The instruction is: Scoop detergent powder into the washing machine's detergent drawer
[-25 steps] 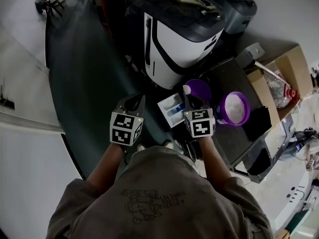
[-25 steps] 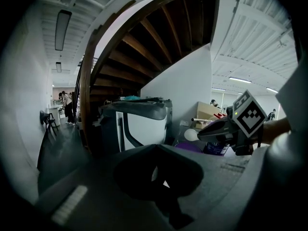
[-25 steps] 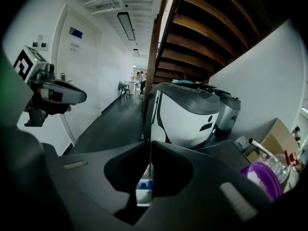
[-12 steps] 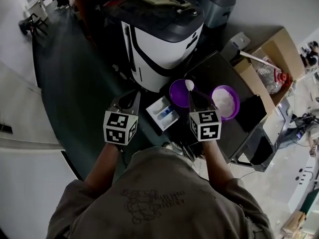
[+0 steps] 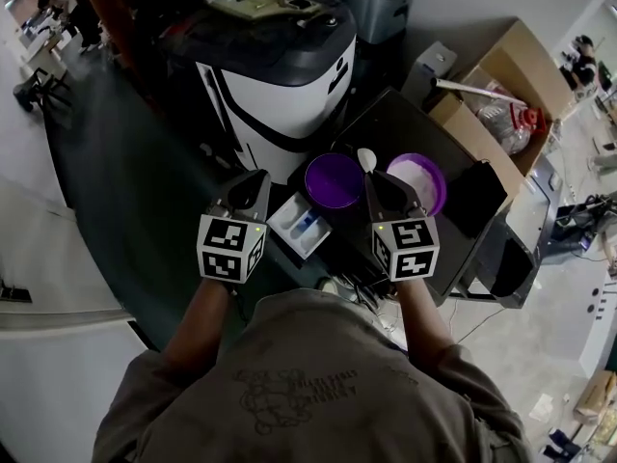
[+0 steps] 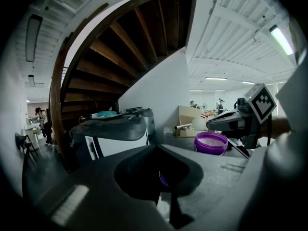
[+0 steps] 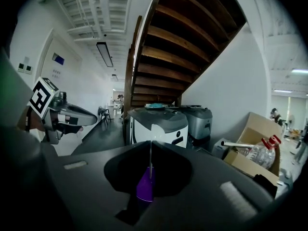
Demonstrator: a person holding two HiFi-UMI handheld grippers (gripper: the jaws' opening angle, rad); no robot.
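Note:
The white washing machine (image 5: 275, 75) stands ahead, and its open detergent drawer (image 5: 301, 227) shows between my grippers in the head view. My right gripper (image 5: 374, 183) is shut on a spoon: the purple handle (image 7: 146, 184) sits between the jaws and the white bowl (image 5: 365, 158) points forward. The bowl hangs between the purple lid (image 5: 334, 179) and the purple tub of white powder (image 5: 416, 181). Whether the bowl carries powder I cannot tell. My left gripper (image 5: 253, 183) hovers left of the drawer, shut and empty. The tub (image 6: 210, 142) also shows in the left gripper view.
The lid and tub rest on a black table (image 5: 405, 128) right of the washing machine. A cardboard box (image 5: 501, 75) with a plastic bottle (image 7: 262, 153) lies beyond it. A second grey machine (image 7: 195, 119) stands behind. A wooden staircase (image 7: 183, 37) rises overhead.
The head view has swung, so everything sits further left. The spoon's bowl was over the lid's left rim; now it is between lid and tub. The left gripper keeps its place by the drawer.

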